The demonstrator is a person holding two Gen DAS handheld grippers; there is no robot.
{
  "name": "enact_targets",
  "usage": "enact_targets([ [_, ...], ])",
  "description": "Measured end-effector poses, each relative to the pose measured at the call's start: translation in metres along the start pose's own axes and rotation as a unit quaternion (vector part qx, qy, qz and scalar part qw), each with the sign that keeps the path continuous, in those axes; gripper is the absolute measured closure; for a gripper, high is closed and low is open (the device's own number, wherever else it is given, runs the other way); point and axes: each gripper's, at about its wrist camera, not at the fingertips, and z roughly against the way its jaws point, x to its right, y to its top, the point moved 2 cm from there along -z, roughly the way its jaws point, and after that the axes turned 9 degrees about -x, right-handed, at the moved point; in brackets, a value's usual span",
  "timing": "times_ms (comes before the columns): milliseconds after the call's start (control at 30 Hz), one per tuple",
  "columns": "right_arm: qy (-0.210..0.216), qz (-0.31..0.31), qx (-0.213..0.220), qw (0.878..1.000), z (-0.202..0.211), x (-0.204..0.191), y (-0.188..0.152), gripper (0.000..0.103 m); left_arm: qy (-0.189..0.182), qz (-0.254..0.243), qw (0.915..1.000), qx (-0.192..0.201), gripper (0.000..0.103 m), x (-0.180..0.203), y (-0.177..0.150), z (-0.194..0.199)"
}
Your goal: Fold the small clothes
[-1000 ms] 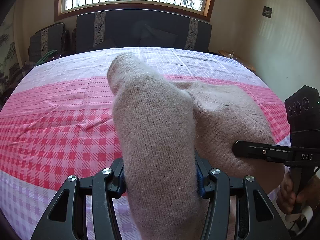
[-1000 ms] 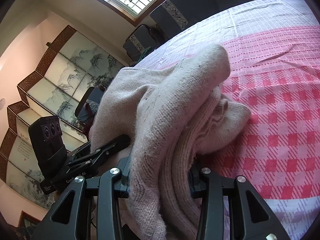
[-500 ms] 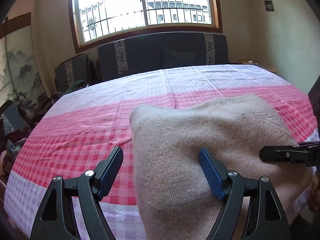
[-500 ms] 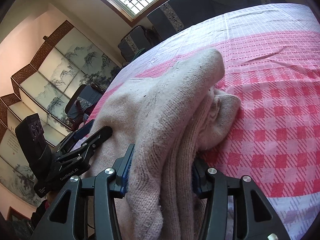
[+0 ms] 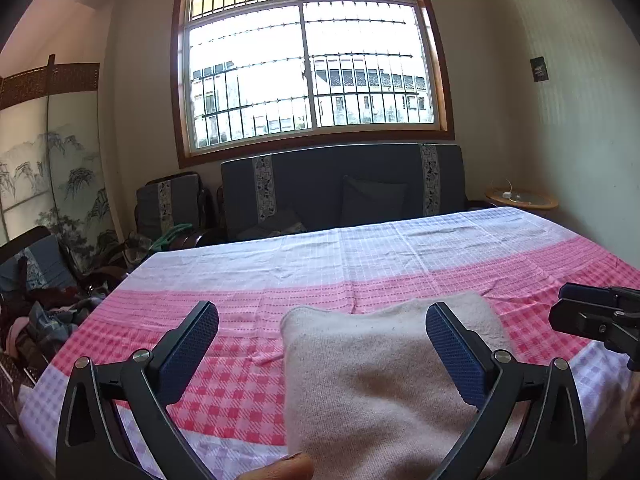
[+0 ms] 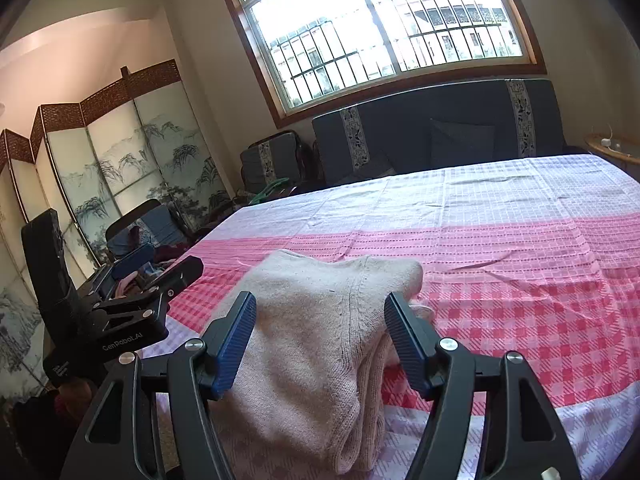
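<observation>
A beige knitted garment [image 5: 380, 376] lies folded in a thick stack on the pink and lilac checked cloth [image 5: 240, 292] near the front edge. It also shows in the right wrist view [image 6: 320, 344]. My left gripper [image 5: 322, 344] is open, its blue pads [image 5: 452, 352] spread wide above the garment and apart from it. My right gripper [image 6: 320, 328] is open too, its pads [image 6: 236, 336] either side of the stack's top fold without pinching it. The right gripper shows at the right edge of the left wrist view [image 5: 596, 316], and the left gripper shows at the left in the right wrist view [image 6: 128, 304].
The checked cloth covers a large table or bed [image 6: 520, 240]. A dark sofa [image 5: 340, 188] stands behind it under the window. A painted folding screen [image 6: 120, 168] and a pile of clothes [image 5: 48, 312] are at the left. A small round side table [image 5: 520, 198] is at the back right.
Both grippers have let go of the garment and opened. They have pulled back and tilted up, and the folded garment now rests on the cloth.
</observation>
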Motion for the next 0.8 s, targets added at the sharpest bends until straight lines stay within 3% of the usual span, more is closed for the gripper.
enact_targets([
  [133, -0.028, 0.034, 0.013, 0.999, 0.006, -0.014, 0.002, 0.032, -0.017, 0.013, 0.9998, 0.004, 0.000, -0.002, 0.008, 0.010],
  [267, -0.026, 0.043, 0.016, 0.999, 0.008, -0.020, 0.003, 0.029, -0.026, 0.016, 0.9995, 0.006, 0.000, -0.003, 0.011, 0.016],
  [700, -0.020, 0.036, -0.005, 0.999, -0.001, -0.016, -0.006, 0.026, 0.002, -0.017, 0.9998, 0.006, 0.000, 0.018, 0.003, 0.012],
  [800, -0.029, 0.032, -0.007, 0.999, -0.003, -0.015, -0.007, 0.022, -0.009, -0.020, 0.9997, -0.005, 0.000, 0.022, 0.002, 0.010],
])
